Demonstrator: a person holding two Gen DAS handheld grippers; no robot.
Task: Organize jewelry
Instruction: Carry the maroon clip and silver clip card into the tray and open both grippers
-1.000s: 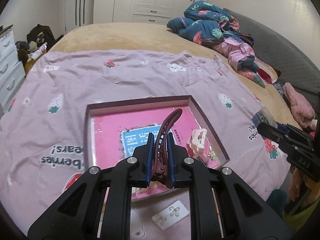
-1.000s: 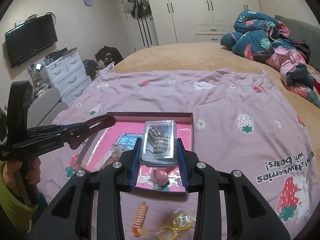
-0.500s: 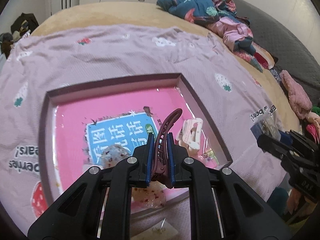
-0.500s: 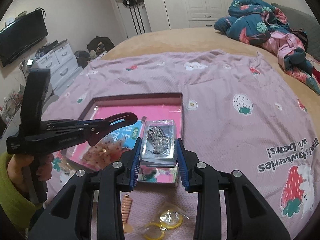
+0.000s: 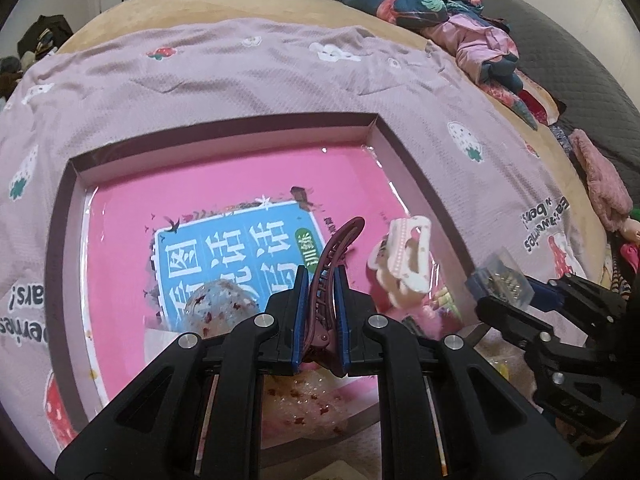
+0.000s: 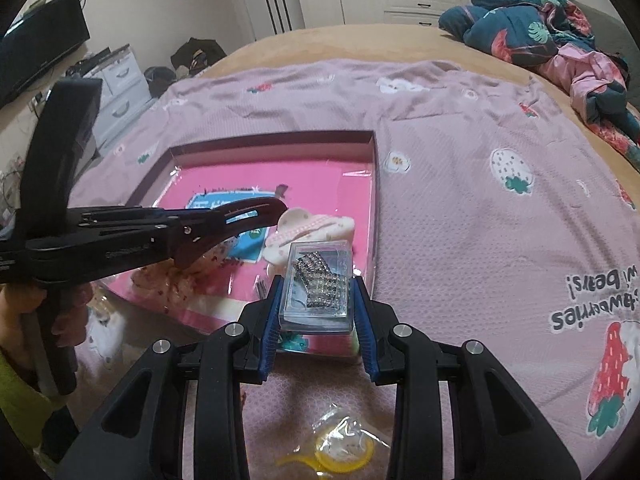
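My left gripper (image 5: 321, 296) is shut on a dark red hair clip (image 5: 334, 252) and holds it low over the near part of the shallow box (image 5: 64, 216) with the pink floor. My right gripper (image 6: 318, 296) is shut on a clear case of rhinestone pieces (image 6: 320, 286) just above the box's near right corner (image 6: 374, 240). In the box lie a cream-and-pink claw clip (image 5: 408, 256) and a clear speckled scrunchie (image 5: 218, 300). The left gripper also shows in the right wrist view (image 6: 224, 224), and the right gripper in the left wrist view (image 5: 516, 300).
The box sits on a lilac strawberry-print blanket (image 6: 480, 208) on a bed. A yellow ring in a plastic bag (image 6: 340, 448) lies on the blanket under my right gripper. Bundled clothes (image 6: 560, 40) lie at the far right. Drawers (image 6: 116, 80) stand to the left.
Both grippers have moved forward and down toward the box, which now looks larger. The left one with the hair clip has come over the box floor; the right one nears the box's corner.
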